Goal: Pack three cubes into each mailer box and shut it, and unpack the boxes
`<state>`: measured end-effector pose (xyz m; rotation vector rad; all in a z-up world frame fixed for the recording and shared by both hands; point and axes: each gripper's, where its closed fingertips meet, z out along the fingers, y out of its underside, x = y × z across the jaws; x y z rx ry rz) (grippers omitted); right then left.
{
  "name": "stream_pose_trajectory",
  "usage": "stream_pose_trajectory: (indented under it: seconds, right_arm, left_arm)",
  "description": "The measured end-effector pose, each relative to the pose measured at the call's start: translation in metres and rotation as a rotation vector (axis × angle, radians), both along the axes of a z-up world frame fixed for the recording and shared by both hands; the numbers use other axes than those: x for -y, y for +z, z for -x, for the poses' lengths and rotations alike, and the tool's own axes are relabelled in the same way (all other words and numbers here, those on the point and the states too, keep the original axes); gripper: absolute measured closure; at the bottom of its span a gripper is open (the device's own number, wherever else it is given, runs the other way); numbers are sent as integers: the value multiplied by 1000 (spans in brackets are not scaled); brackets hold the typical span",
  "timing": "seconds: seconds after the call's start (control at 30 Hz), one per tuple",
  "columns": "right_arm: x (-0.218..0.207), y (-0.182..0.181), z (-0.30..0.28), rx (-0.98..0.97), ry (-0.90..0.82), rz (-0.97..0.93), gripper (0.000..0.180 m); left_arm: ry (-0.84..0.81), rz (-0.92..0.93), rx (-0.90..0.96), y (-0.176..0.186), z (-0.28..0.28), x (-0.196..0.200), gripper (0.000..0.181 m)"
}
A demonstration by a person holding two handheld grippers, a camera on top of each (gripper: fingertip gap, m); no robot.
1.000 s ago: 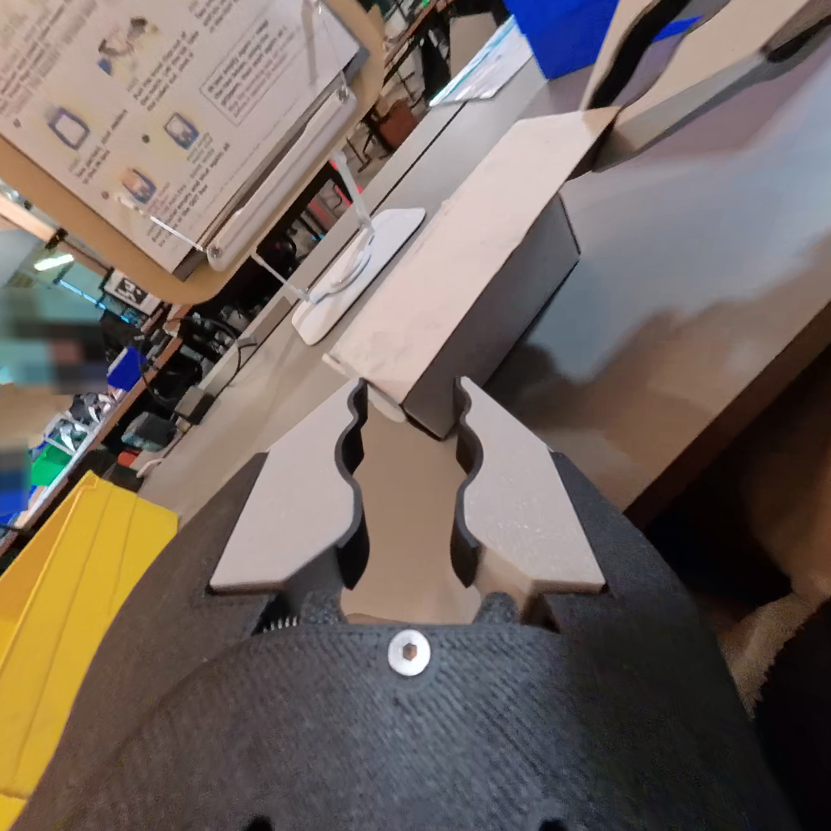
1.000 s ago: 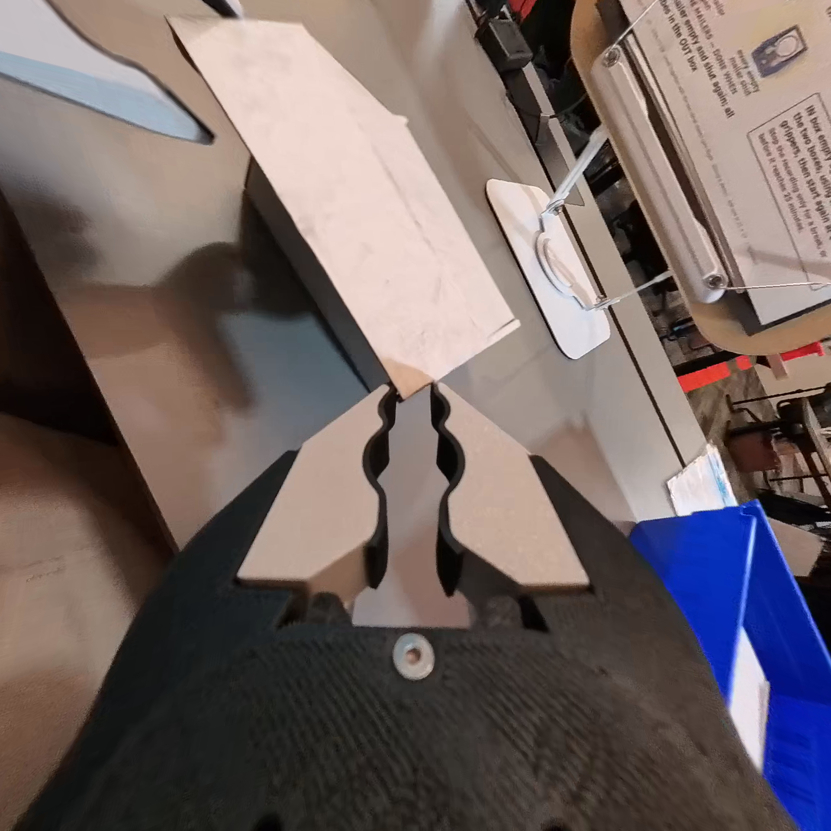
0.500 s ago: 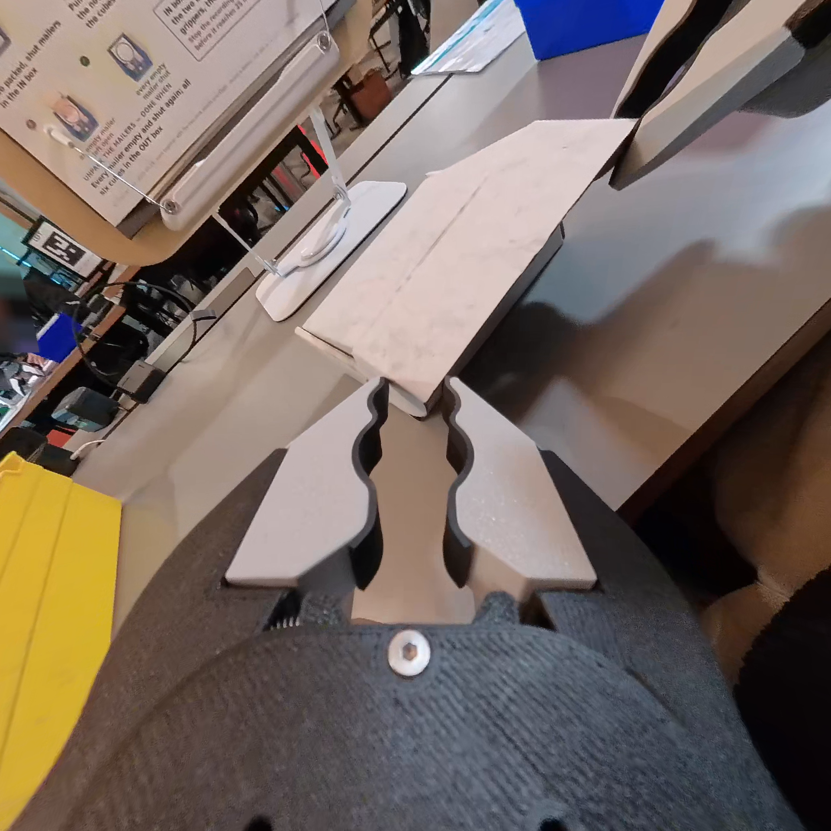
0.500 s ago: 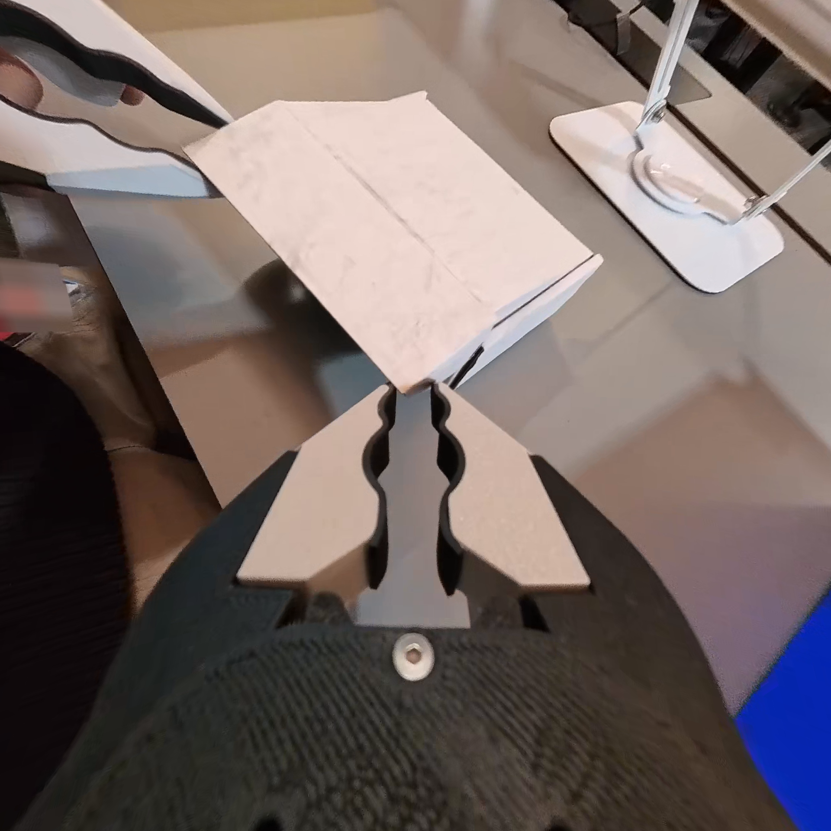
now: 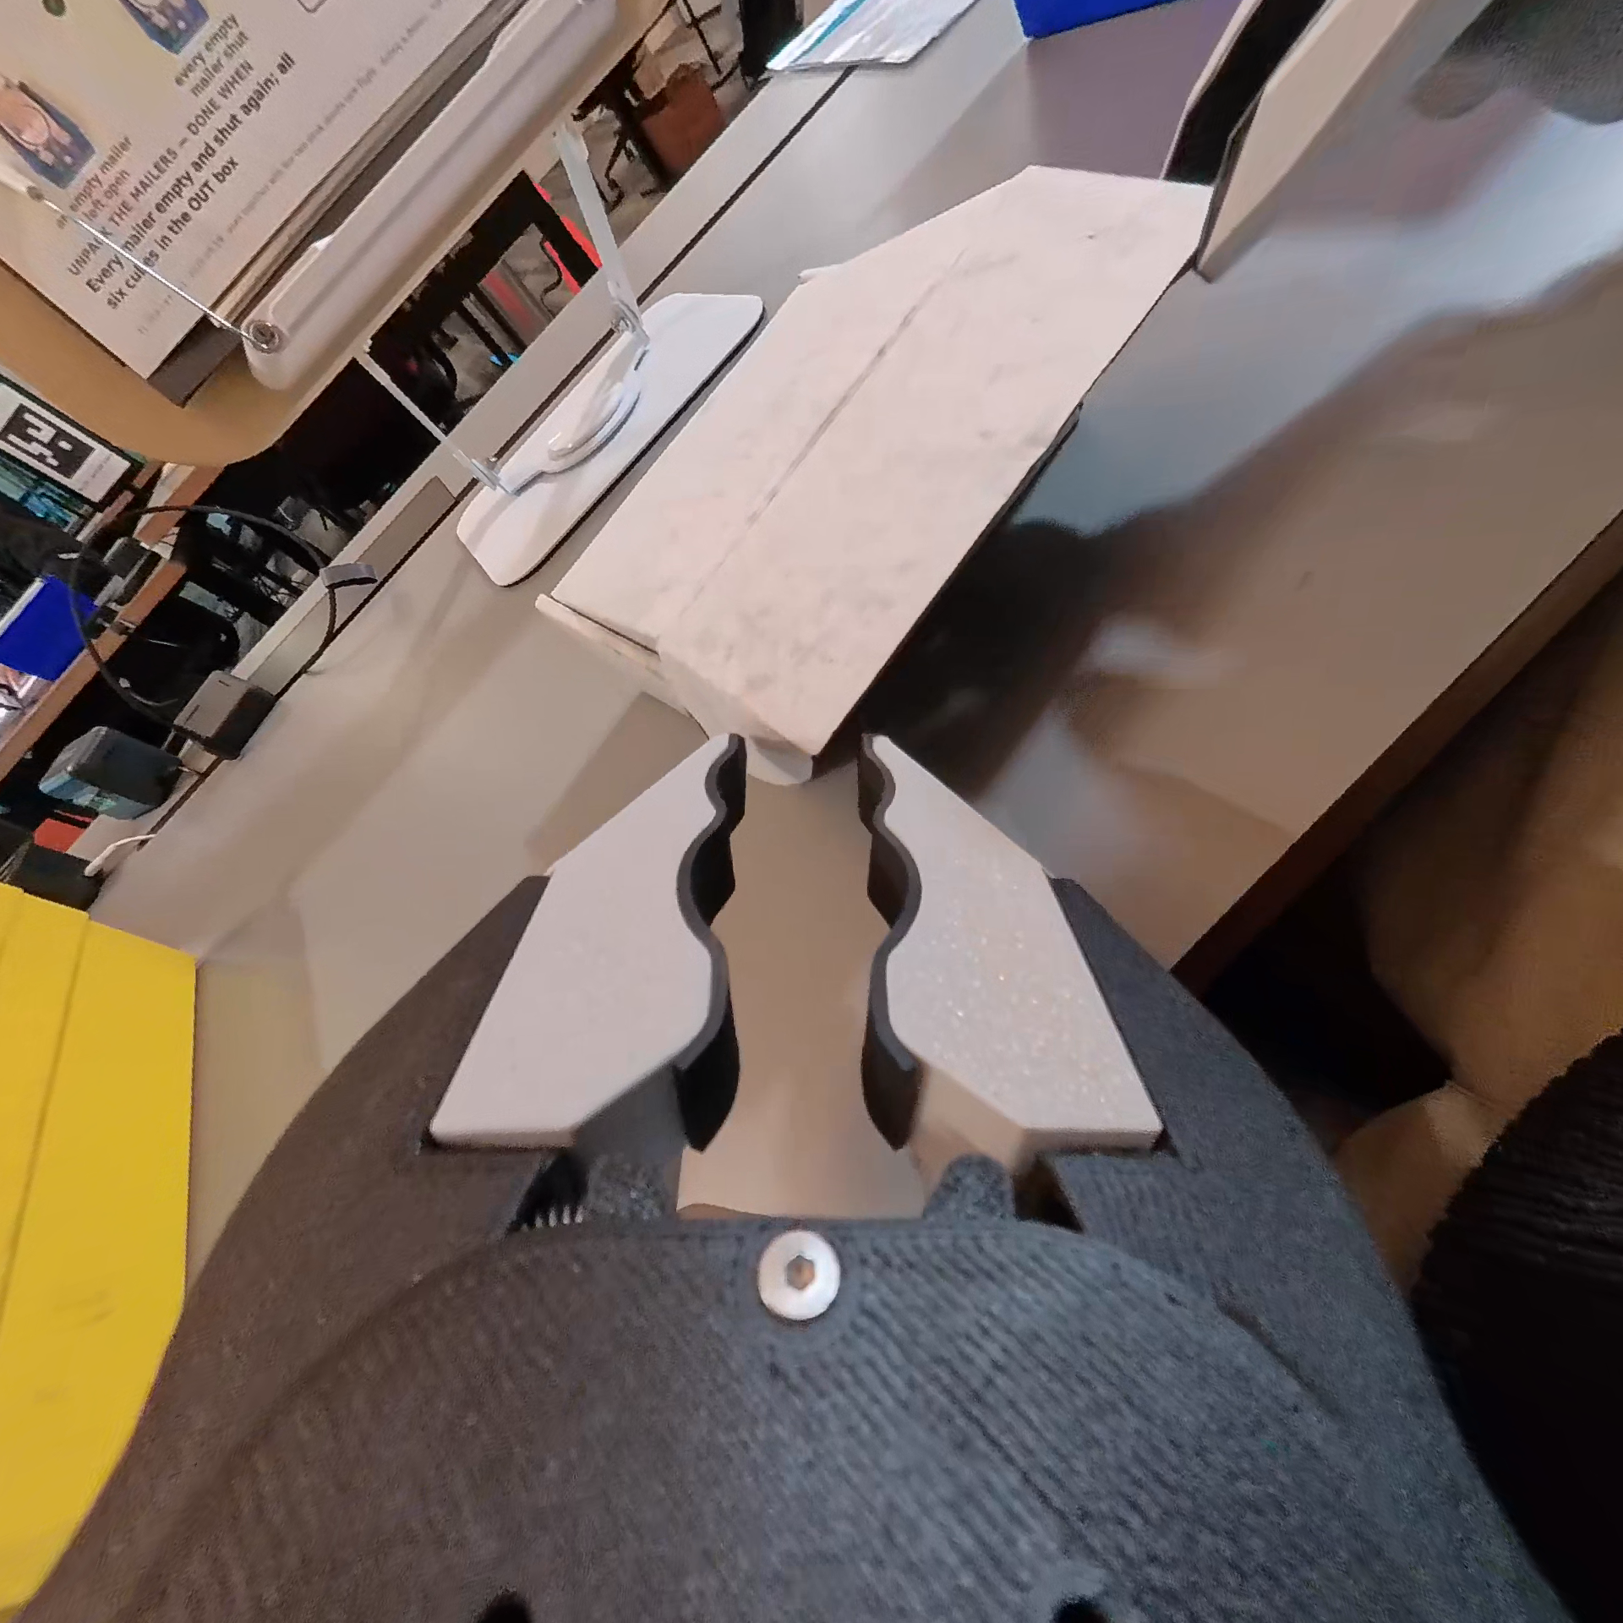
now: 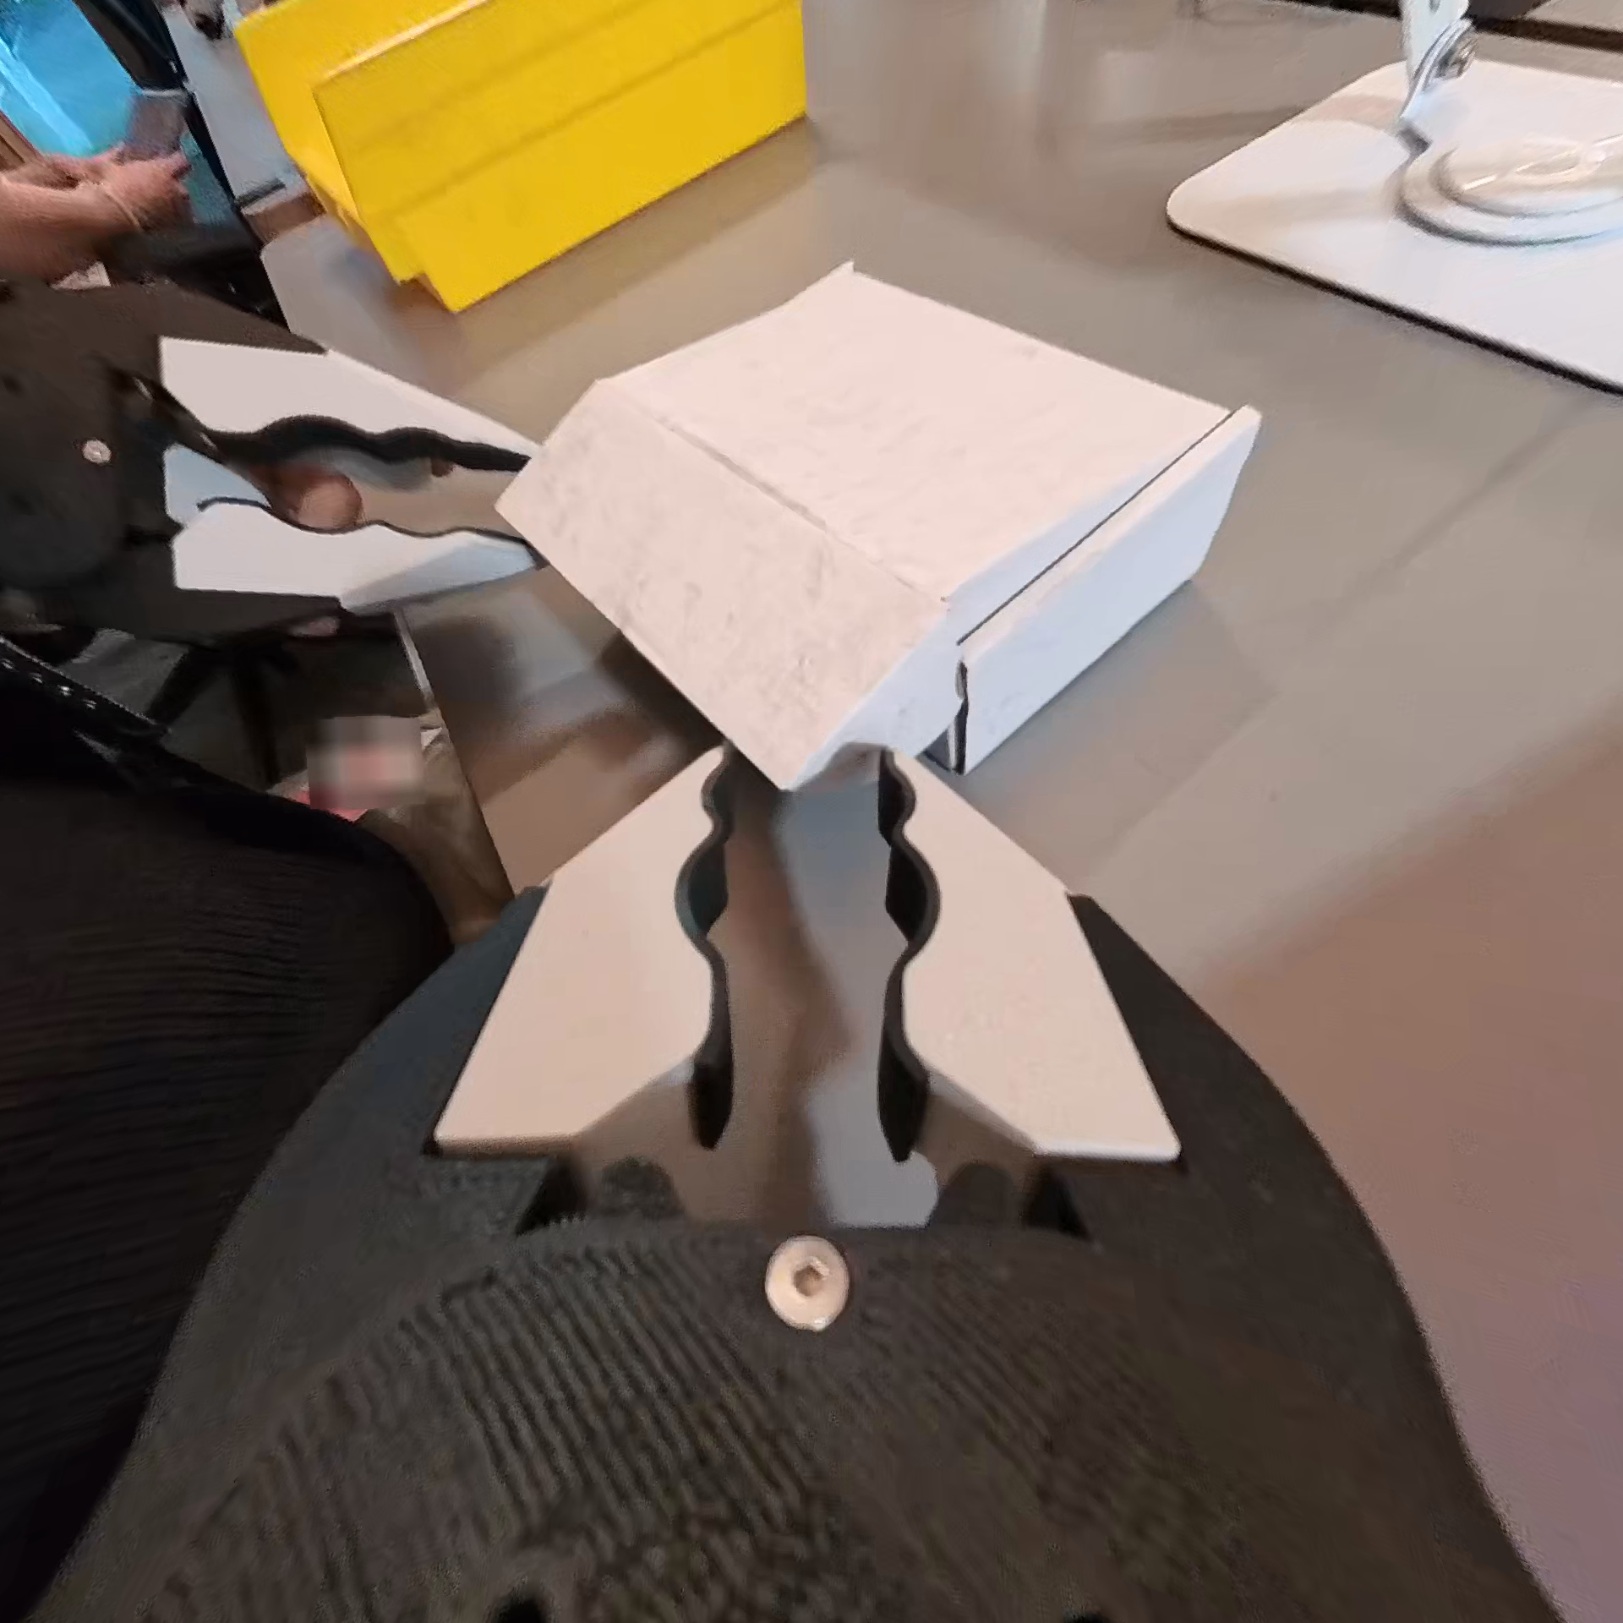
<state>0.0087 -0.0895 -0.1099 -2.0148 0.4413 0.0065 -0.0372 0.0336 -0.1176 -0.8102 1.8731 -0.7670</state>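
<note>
Left hand-held gripper [image 5: 797, 762]: jaws narrowly parted, pinching the mailer box [image 6: 887, 518] flap's left corner.
Right hand-held gripper [image 6: 801, 773]: likewise, right corner.
Risk: uneven pull could tear the flap or drag the box toward six o'clock off the worktop [image 6: 1317, 790].

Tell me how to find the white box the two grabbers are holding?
Look at the grey table, between the yellow bin and the flat white stand base. The mailer box sits there, its lid flap sticking out toward you. It's the only scuffed white cardboard thing.
</note>
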Motion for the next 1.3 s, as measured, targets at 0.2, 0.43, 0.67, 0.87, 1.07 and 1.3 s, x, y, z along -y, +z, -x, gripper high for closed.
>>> stream_pose_trajectory:
  seconds: [0.2, 0.43, 0.67, 0.87, 1.07, 1.3]
  right_arm:
    - [-1, -6, -1, 153, 10, 102, 147]
    - [-8, -11, 7, 174, 50, 115, 118]
    - [-6, -5, 7, 34, 48, 17, 117]
    - [-4, -8, 4, 97, 38, 65, 118]
    - [-5, -7, -1, 77, 13, 48, 120]
    - [-7, -11, -6, 72, -5, 61, 129]
  left_arm:
    - [13, -14, -26, -7, -3, -3, 154]
    - [-18, -17, -32, -9, -3, 5, 149]
    - [-28, 27, -41, -7, -1, 9, 150]
    - [-43, 104, -73, -5, 2, 16, 149]
    - [-70, 130, -83, -5, 6, 19, 150]
    - [23, 52, -80, -13, -8, -2, 146]
